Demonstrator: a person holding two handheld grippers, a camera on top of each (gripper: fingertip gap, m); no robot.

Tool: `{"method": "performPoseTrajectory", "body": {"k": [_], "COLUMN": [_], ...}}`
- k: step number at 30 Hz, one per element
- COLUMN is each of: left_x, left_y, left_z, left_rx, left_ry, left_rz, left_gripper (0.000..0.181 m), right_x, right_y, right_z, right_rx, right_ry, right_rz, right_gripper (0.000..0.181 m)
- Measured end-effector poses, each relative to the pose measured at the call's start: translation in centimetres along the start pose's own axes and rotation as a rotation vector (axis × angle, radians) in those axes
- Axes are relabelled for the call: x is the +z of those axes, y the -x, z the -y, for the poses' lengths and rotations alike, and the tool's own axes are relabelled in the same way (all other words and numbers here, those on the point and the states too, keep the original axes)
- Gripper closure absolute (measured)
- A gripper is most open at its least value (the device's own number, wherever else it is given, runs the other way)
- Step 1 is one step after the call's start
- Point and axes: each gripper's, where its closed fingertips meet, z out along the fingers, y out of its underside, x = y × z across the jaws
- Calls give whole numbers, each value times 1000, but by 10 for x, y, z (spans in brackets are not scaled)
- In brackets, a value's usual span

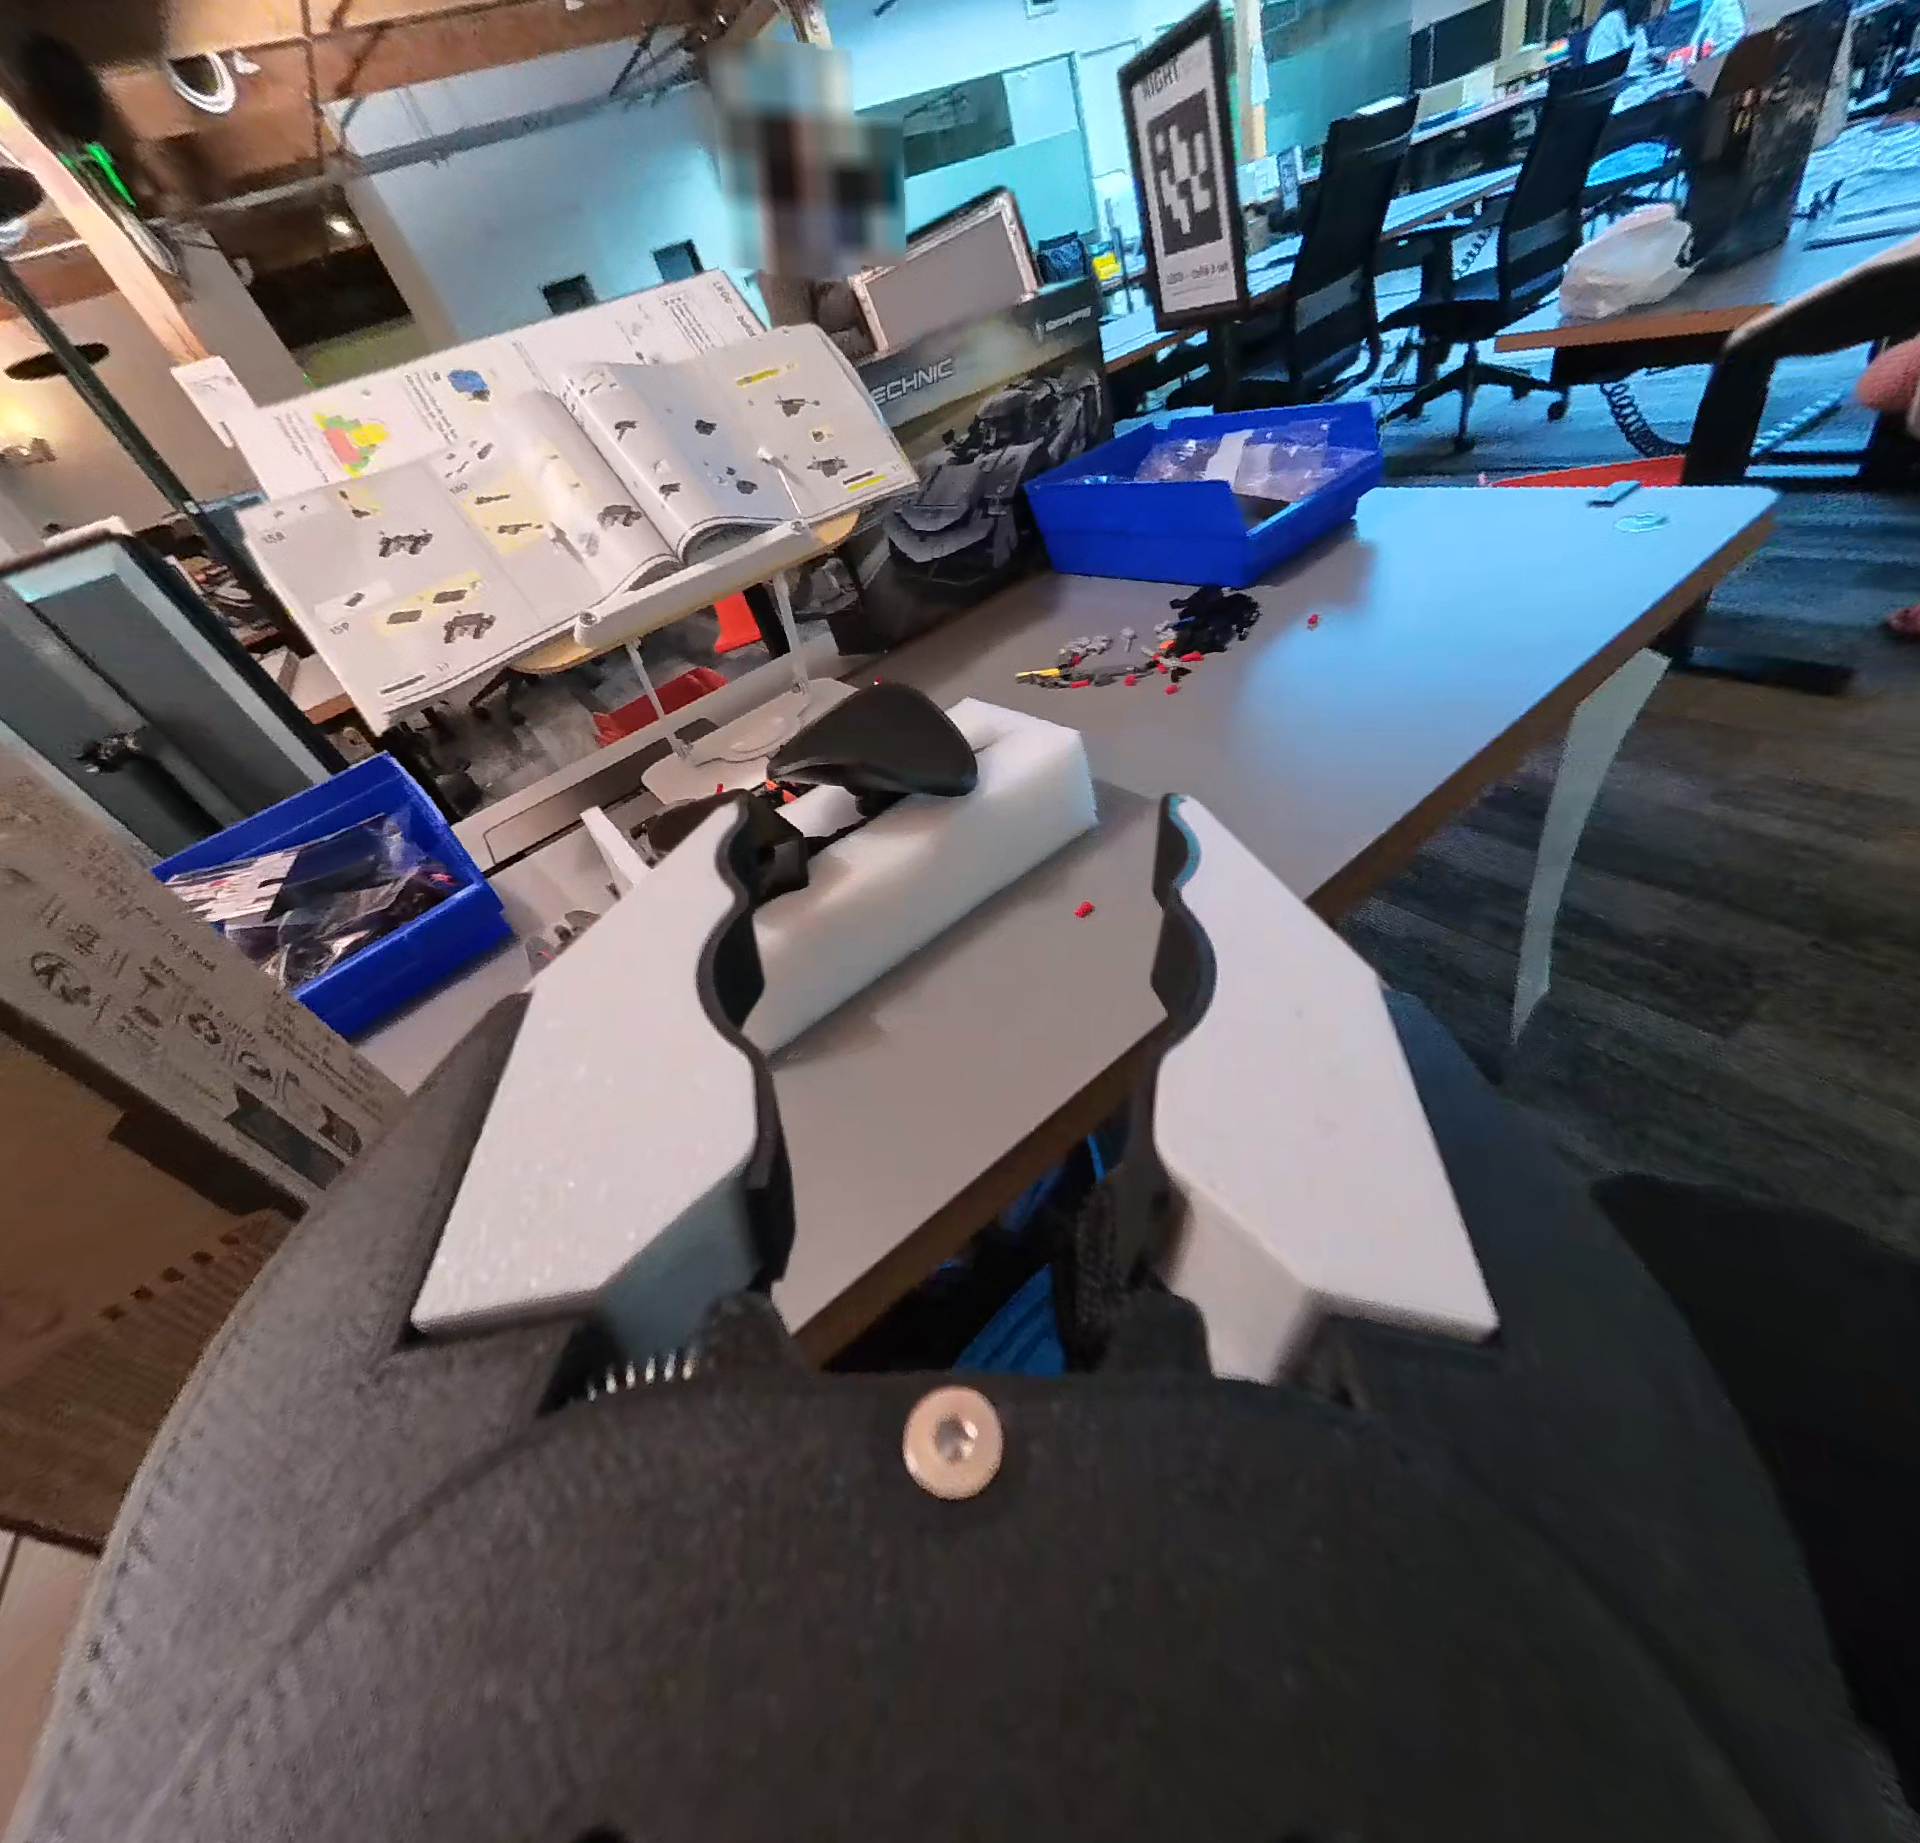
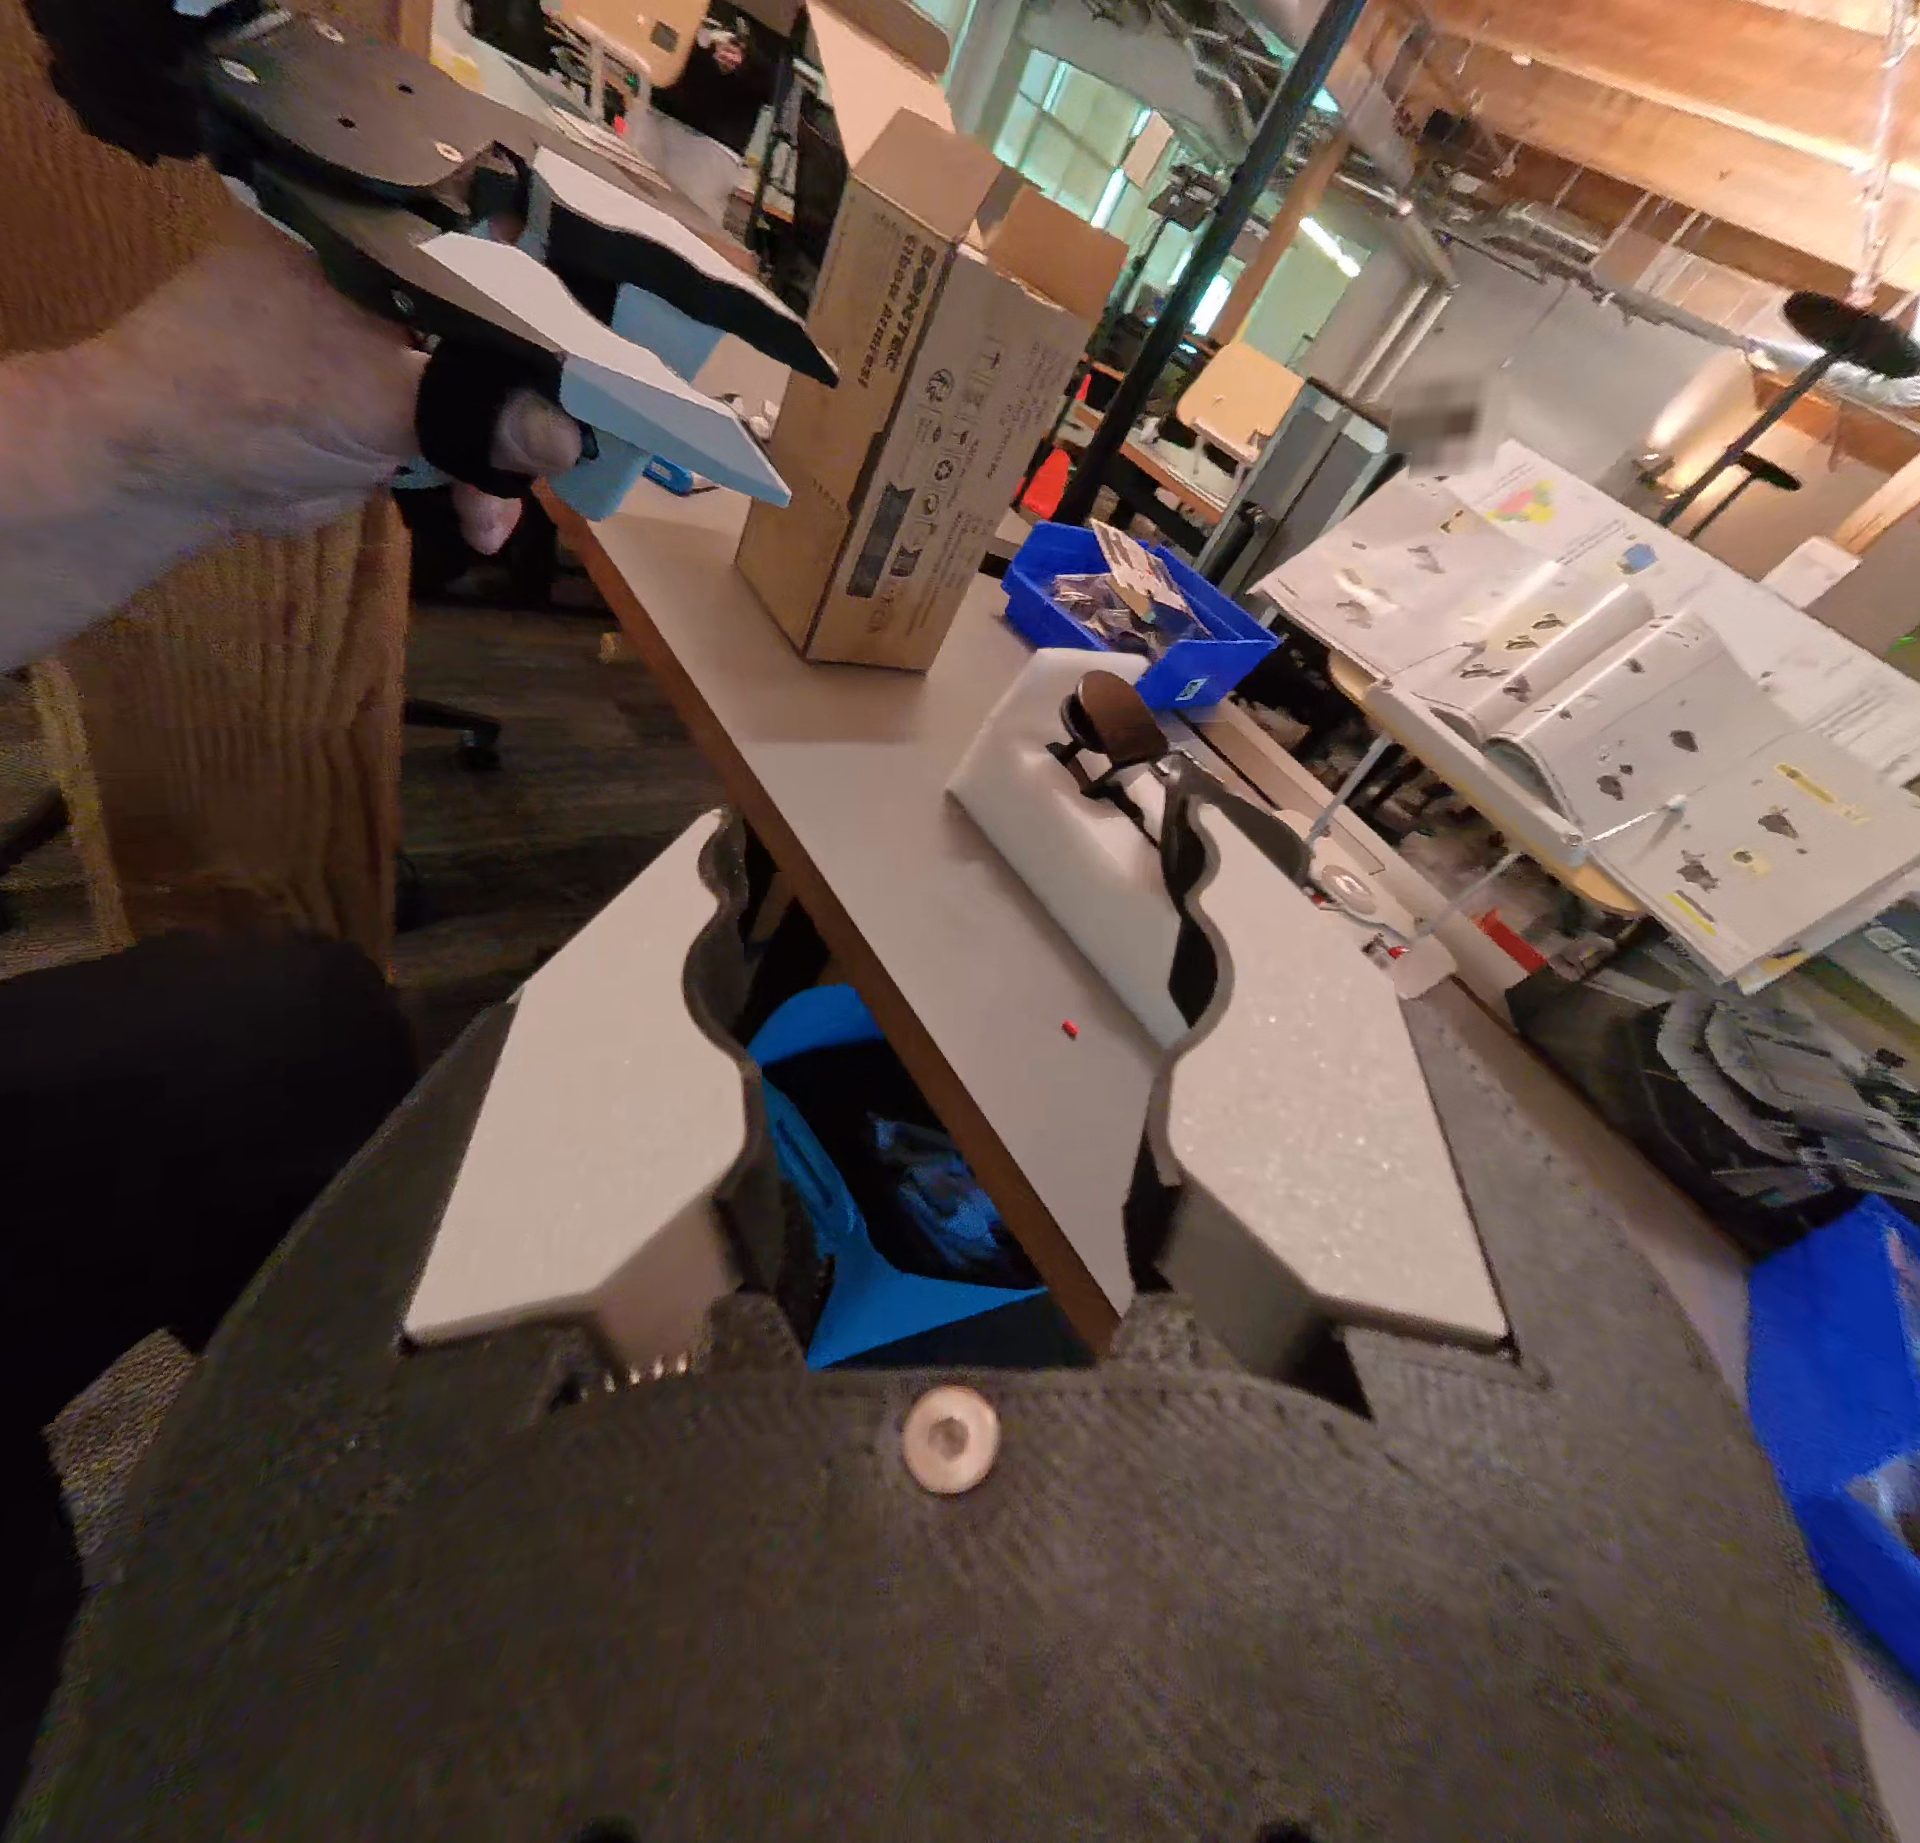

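My left gripper [image 1: 961, 837] is open and empty, held over the near edge of the grey table [image 1: 1455, 650]. Just beyond its fingertips lies a white foam block [image 1: 997, 806] with a black curved part [image 1: 883, 749] resting in it. My right gripper [image 2: 956, 848] is open and empty, also at the table's near edge, with the foam block [image 2: 1049, 817] and the black part [image 2: 1117, 723] ahead on its right. A tiny red piece [image 1: 1084, 908] lies on the table by the block, and shows in the right wrist view too [image 2: 1068, 1030]. The left gripper [image 2: 808, 434], held by a hand, appears at the upper left there.
An open instruction book [image 1: 582, 505] stands on a stand behind the block. Blue bins [image 1: 1205, 505] [image 1: 343, 900] hold bagged parts. Several small loose pieces [image 1: 1164, 645] lie mid-table. A cardboard box [image 2: 914, 422] stands at the left, a dark product box [image 1: 987, 463] behind. Office chairs [image 1: 1340, 255] stand beyond.
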Motion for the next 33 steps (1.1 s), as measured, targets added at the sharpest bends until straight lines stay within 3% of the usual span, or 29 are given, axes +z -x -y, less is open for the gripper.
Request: {"method": "performPoseTrajectory", "body": {"k": [4, 9, 13, 18, 19, 23, 29, 33], "left_x": [4, 46, 90, 140, 147, 169, 192, 200], "left_y": [3, 43, 80, 110, 114, 131, 147, 146], "left_z": [-11, -58, -94, -139, -145, -157, -164, -169], "left_rx": [-32, -32, -21, -73, -65, -101, -109, -119], "left_ry": [6, 112, 187, 264, 272, 286, 335, 338], "left_rz": [6, 61, 90, 84, 86, 76, 17, -17], "left_gripper": [93, 90, 99, 100, 100, 103, 126, 152], "right_x": [10, 57, 124, 218, 237, 299, 353, 372], "right_y": [3, -8, -41, -80, -86, -101, -105, -101], "right_z": [-5, -37, -64, -75, -79, -90, -122, -135], "right_rx": [-37, -29, -45, -33, -39, -99, -193, -215], "right_ry": [14, 18, 70, 154, 193, 303, 548, 651], "right_rz": [-46, -7, 62, 253, 287, 400, 536, 619], "right_gripper": [101, 105, 92, 79, 70, 69, 72, 82]}}
